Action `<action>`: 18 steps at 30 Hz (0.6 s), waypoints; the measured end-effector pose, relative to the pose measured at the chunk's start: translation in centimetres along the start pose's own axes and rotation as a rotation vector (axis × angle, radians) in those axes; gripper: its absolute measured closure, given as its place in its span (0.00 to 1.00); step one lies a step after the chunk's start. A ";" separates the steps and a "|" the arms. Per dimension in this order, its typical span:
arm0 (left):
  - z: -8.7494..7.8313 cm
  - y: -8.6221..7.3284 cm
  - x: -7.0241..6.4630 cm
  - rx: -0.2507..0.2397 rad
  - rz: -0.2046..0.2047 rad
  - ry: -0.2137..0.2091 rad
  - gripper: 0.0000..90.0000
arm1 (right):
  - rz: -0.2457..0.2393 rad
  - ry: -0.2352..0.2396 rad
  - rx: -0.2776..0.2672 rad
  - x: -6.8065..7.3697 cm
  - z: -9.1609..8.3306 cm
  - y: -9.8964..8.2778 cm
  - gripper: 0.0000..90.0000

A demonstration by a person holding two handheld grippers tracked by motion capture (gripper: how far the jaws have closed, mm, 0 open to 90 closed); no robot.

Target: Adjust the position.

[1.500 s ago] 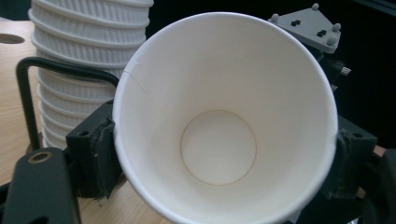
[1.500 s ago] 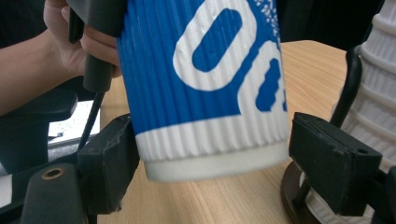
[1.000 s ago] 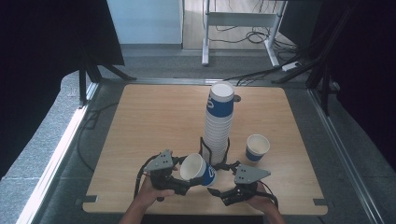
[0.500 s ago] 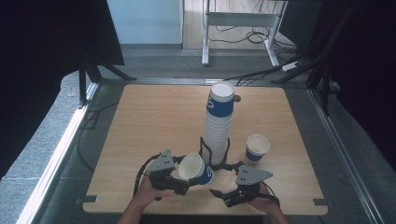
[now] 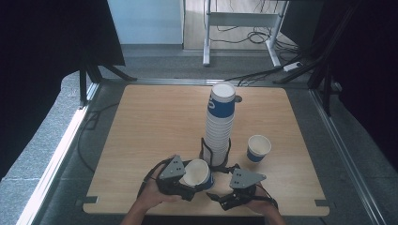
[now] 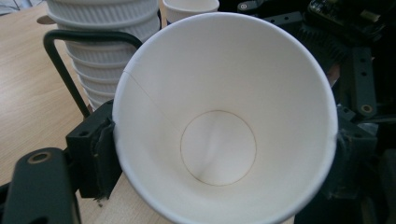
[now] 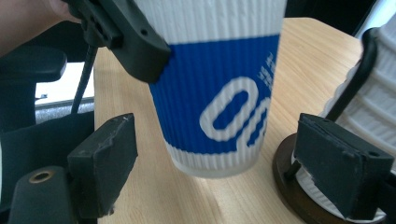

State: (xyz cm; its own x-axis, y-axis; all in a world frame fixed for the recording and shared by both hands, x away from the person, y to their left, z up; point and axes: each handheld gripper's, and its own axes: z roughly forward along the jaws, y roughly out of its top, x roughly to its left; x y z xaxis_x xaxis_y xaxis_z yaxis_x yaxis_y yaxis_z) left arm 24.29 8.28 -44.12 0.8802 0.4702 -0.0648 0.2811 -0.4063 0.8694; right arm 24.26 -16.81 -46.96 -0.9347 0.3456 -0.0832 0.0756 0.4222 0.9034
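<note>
Wooden surface [image 5: 155, 126], near edge: left tongs [image 5: 187, 180] clamp tilted paper cup [image 5: 197, 172]; right tongs [image 7: 224, 163] gape wide around its base, pads clear, having just been opening. Left gripper view shows cup's bare white inside [image 6: 219, 144].

I seem to be working in a lab or test room set up for recording, not a home or a shop. My desk [image 5: 155, 126] is a bare square of pale wood standing on grey carpet [image 5: 47, 154], with dark metal rails [image 5: 328, 122] running along both sides of it. Black curtains [image 5: 42, 61] hang close on the left and right, screening the spot off. Beyond the far edge, a white metal frame [image 5: 244, 18] stands on the floor, and loose cables [image 5: 263, 70] with a power strip [image 5: 294, 66] trail across the carpet. A plain pale wall panel [image 5: 145, 21] closes the back.
</note>
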 end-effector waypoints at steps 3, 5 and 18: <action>0.3 0.0 -0.3 0.028 0.023 0.022 0.19 | -0.014 -0.004 0.018 0.2 0.4 0.0 0.15; 0.3 0.1 -0.4 0.050 0.043 0.030 0.19 | -0.018 -0.004 0.029 0.3 0.6 0.0 0.15; 1.5 0.1 -1.8 0.154 0.133 0.053 0.19 | -0.052 0.004 0.087 1.1 2.7 -0.4 0.17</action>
State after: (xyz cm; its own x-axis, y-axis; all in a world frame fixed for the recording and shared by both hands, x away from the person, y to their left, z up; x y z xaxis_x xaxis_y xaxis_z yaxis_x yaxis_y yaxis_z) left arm 23.34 6.24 -44.61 0.8931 0.4435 0.0752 0.2223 -0.5805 0.7833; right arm 24.14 -14.34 -48.55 -0.9396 0.3179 -0.1269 0.0569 0.5106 0.8579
